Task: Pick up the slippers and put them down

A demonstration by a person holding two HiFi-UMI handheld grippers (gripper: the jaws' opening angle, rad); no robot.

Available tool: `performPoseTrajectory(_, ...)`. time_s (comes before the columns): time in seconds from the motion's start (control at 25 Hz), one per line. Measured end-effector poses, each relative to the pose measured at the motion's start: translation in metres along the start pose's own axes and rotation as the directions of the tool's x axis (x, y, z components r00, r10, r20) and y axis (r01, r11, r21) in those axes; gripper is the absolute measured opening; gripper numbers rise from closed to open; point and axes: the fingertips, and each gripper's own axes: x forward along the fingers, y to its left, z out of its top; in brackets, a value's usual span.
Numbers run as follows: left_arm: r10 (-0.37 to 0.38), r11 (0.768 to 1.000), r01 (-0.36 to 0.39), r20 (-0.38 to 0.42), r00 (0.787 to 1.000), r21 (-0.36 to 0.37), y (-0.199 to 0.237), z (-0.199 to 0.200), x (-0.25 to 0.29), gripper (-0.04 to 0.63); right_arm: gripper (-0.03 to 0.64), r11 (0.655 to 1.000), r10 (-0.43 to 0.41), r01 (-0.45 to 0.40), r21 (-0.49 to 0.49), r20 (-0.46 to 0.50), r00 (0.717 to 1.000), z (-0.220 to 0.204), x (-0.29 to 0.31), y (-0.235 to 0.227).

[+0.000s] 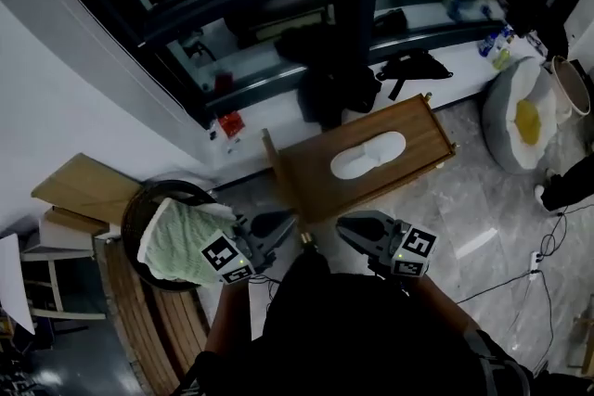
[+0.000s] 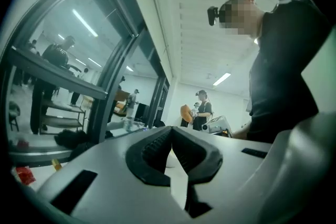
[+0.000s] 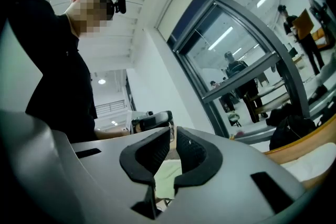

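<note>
My left gripper (image 2: 170,135) has its jaws brought together at the tips, with nothing caught between them. My right gripper (image 3: 173,136) is the same: its pads are pressed nearly flush and it is empty. I hold both low in front of my body, roughly level, with their tips turned toward each other and a small gap between them. Just beyond my left gripper a dark round basket (image 1: 135,218) holds a pale green cloth (image 1: 181,241). Ahead of both grippers, a low wooden table (image 1: 306,167) stands on the marble floor (image 1: 483,227). The white slipper (image 1: 368,153) lies flat on its top, well apart from either gripper. Further right sits an egg-shaped cushion (image 1: 524,121).
</note>
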Motion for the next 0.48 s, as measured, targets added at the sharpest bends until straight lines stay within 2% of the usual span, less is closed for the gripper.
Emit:
performPoseTrajectory(0.08, -0.032, 0.999, 0.032, 0.02, 0.999, -0.011, 0.024, 0.008, -0.001, 0.011, 0.026, 0.997, -0.027, 0.025, 0.072, 0.026, 0.999, 0.006, 0.016, -0.017)
performPoseTrajectory(0.24, -0.123, 0.989, 0.126, 0.044, 0.991, -0.078, 0.061, 0.013, -0.009, 0.011, 0.026, 0.972, -0.113, 0.081, 0.22, 0.133, 0.985, 0.025, 0.04, -0.046)
performPoseTrajectory(0.36, -0.175, 0.978, 0.176, 0.02, 0.984, -0.11, 0.09, 0.002, -0.008, 0.011, 0.026, 0.948, -0.204, 0.141, 0.285, 0.204, 0.958, 0.039, 0.046, -0.074)
performPoseTrajectory(0.48, -0.196, 0.974, 0.191, -0.027, 0.98, -0.121, 0.113, -0.014, 0.002, 0.011, 0.026, 0.915, -0.303, 0.215, 0.342, 0.228, 0.925, 0.036, 0.041, -0.099)
